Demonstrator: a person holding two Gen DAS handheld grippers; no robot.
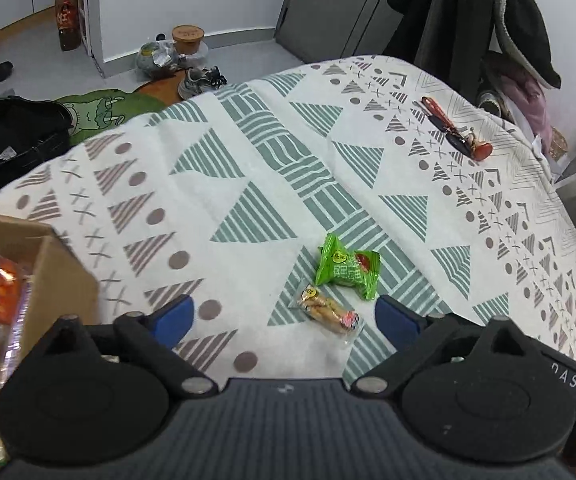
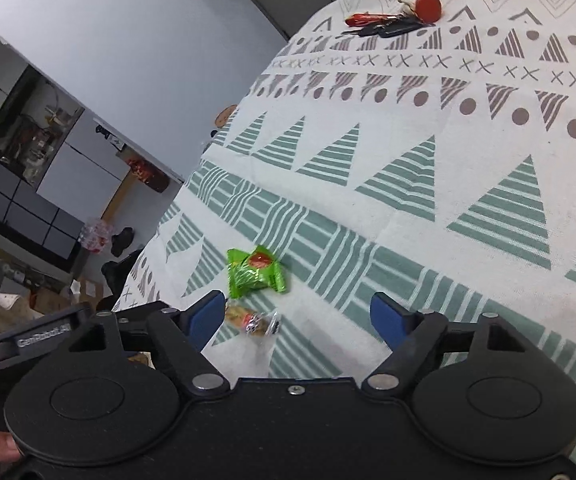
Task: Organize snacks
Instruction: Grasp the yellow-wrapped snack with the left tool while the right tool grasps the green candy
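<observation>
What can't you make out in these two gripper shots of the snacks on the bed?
- Cardboard box, left wrist view: cut by the frame edge; its contents blur together.
- Clear snack packet, right wrist view: label too small; the right gripper finger covers one end.
- Green packet: printing unreadable.

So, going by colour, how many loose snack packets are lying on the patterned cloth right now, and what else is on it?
Green snack packet: 1
Clear packet with tan biscuits: 1
Bunch of keys with red tags: 1
Total on the patterned cloth: 3
More snacks sit in the cardboard box at the left edge, too cut off to count.
</observation>
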